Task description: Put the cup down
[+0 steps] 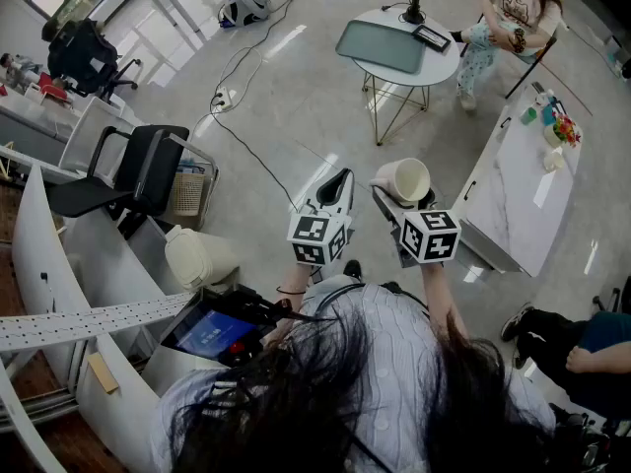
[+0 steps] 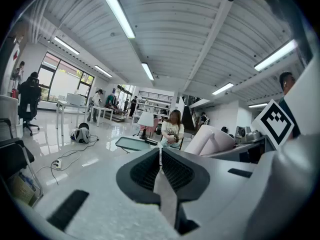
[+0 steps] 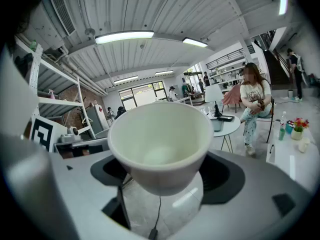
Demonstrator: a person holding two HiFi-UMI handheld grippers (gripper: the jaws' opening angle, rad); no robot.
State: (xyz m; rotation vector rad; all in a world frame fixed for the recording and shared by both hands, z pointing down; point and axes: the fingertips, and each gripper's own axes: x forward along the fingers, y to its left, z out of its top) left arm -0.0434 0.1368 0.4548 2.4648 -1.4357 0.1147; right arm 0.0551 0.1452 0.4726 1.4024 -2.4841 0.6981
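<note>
A white cup (image 3: 160, 144) is held up in the air, with my right gripper (image 3: 165, 173) shut on its lower body, one dark jaw on each side. The cup's mouth faces the camera and it looks empty. In the head view the cup (image 1: 404, 180) lies tilted at the tip of the right gripper (image 1: 397, 203), high above the floor. My left gripper (image 1: 333, 191) is raised beside it, a little to the left, shut with nothing held. Its ribbed pads (image 2: 150, 170) meet in the left gripper view, where the cup (image 2: 215, 140) shows at the right.
A long white table (image 1: 523, 180) with small items at its far end stands to the right. A round white table (image 1: 399, 67) with a tray stands ahead, a seated person (image 1: 503, 13) beside it. A black chair (image 1: 138, 170), a desk and floor cables (image 1: 246, 116) lie to the left.
</note>
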